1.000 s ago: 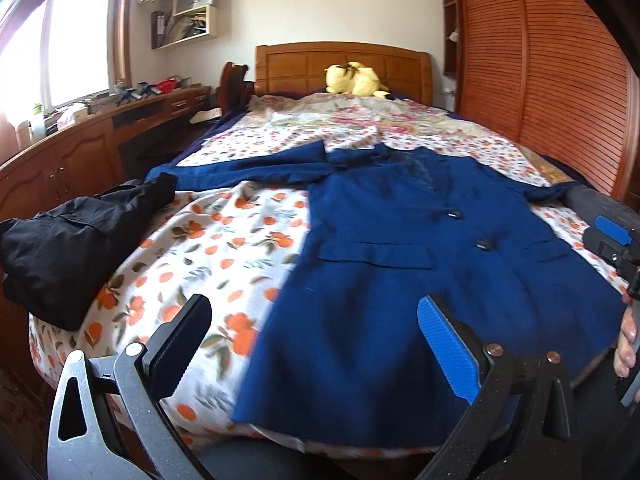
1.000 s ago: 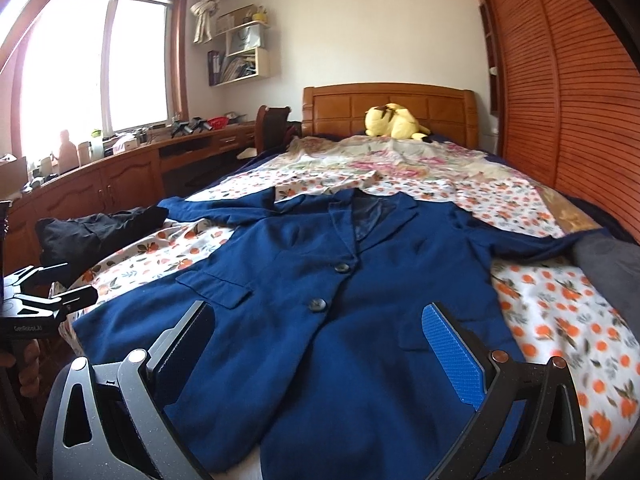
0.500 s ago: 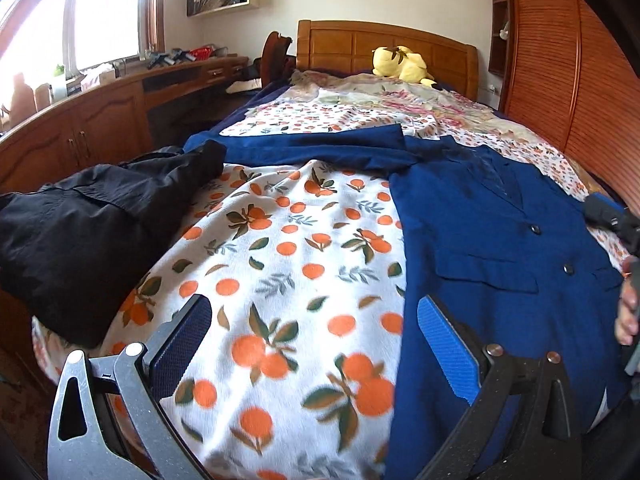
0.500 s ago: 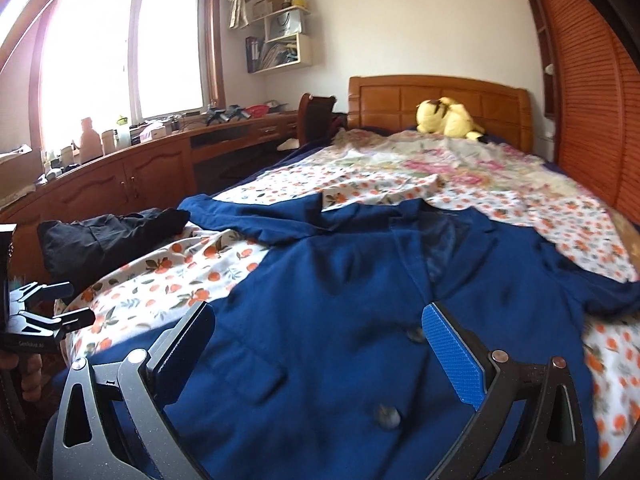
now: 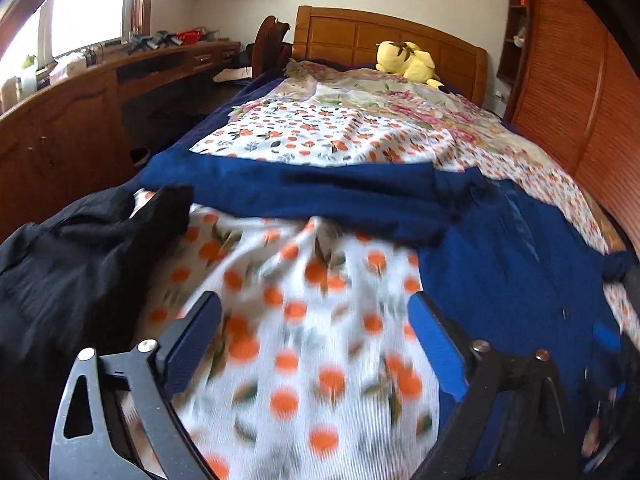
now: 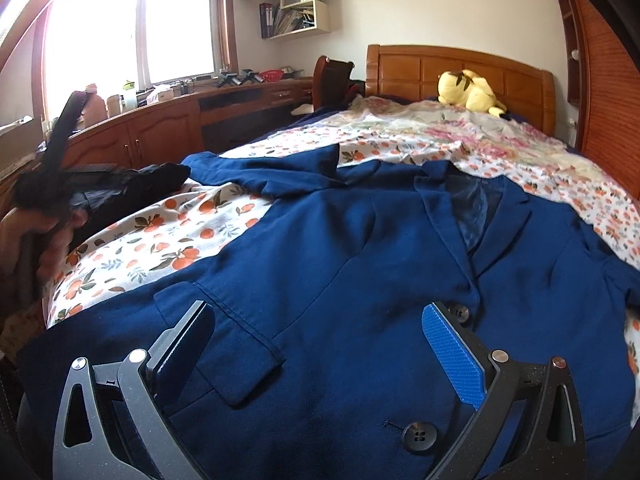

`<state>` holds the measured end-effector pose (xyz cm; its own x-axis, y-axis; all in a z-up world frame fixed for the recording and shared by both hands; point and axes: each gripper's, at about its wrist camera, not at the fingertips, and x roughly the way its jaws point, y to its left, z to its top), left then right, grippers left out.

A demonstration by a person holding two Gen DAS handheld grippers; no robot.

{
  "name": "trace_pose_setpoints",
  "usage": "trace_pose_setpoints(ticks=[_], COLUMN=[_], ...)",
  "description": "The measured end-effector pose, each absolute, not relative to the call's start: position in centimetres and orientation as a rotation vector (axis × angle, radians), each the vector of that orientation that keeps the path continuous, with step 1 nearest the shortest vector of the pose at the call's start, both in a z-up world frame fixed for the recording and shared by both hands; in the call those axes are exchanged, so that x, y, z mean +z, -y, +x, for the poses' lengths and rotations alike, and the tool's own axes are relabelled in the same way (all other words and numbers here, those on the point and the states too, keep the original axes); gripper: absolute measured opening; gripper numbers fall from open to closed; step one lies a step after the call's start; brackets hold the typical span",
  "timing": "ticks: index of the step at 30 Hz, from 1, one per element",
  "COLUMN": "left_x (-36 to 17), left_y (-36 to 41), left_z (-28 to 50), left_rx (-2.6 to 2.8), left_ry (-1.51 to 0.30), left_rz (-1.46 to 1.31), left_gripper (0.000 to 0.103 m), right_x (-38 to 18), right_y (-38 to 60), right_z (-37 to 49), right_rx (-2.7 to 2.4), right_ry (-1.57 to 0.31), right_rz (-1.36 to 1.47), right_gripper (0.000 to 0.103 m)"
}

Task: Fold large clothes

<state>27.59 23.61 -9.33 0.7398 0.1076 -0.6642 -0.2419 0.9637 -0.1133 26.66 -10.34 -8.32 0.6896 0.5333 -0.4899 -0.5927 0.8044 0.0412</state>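
The bed [image 6: 500,148], under its orange-print sheet [image 5: 312,320], fills both views, and the task's thing, the navy jacket [image 6: 360,248], lies face up and buttoned across the middle and lower part of the right wrist view, collar toward the upper right; in the left wrist view it fills the right side. Its sleeve [image 5: 320,188] stretches as a band across the centre of the left wrist view, toward the black garment [image 5: 80,260] heaped at the lower left. The biggest risk, as I judge it, is that heap: the sleeve end lies close to it, perhaps touching, so a grab there could catch black cloth too and drag it into the fold. Next, the jacket is broad and seems to reach the near edge of the mattress at the bottom of the right wrist view, so an uneven pull could slide its hem off the bed. The sheet is loose and wrinkled below the sleeve; a low pinch might gather sheet with the sleeve. The left gripper [image 5: 316,344] hangs over bare sheet with its jaws spread and nothing between them; that view is blurred, so its aim is uncertain. The right gripper [image 6: 320,344] is likewise spread and empty above the pocket flap [image 6: 224,344], and a bite there might lift only the flap, or foul a button [image 6: 418,438] near the bottom centre.
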Motion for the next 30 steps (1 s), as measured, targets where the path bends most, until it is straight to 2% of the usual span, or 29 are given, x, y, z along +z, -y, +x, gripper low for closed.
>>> trace_pose_setpoints(ticks=[5, 16, 19, 22, 23, 25, 26, 30], left_x=[-9.8, -14.6, -16.2, -16.8, -16.9, -16.8, -16.8, -15.0], left_y=[-25.9, -30.9, -31.8, -32.2, -32.2, -32.2, -32.2, -31.5], left_z=[33.3, 41.6, 42.7, 43.3, 43.6, 44.1, 44.4, 45.0], left_rx=[0.217, 0.311, 0.33, 0.328, 0.332, 0.353, 0.379, 0.397], left_ry=[-0.745, -0.849, -0.887, -0.896, -0.897, -0.9, -0.91, -0.893], left_rz=[-0.286, -0.459, -0.535, -0.584, -0.584, -0.573, -0.556, -0.476], left_gripper=[0.077, 0.074, 0.057, 0.054, 0.051, 0.027, 0.006, 0.003], right_x=[-7.6, -7.8, -7.9, -7.9, -8.0, -8.0, -8.0, -8.0], right_y=[9.3, 8.6, 8.6, 8.5, 8.4, 8.4, 8.5, 8.5], right_z=[27.4, 27.7, 27.8, 27.7, 27.7, 27.6, 27.6, 27.3], right_rx=[0.629, 0.634, 0.637, 0.639, 0.639, 0.638, 0.638, 0.638], right_ry=[-0.518, -0.527, -0.531, -0.527, -0.526, -0.524, -0.523, -0.511], right_rz=[-0.098, -0.092, -0.083, -0.085, -0.086, -0.085, -0.083, -0.087], right_gripper=[0.103, 0.103, 0.103, 0.103, 0.103, 0.103, 0.103, 0.103])
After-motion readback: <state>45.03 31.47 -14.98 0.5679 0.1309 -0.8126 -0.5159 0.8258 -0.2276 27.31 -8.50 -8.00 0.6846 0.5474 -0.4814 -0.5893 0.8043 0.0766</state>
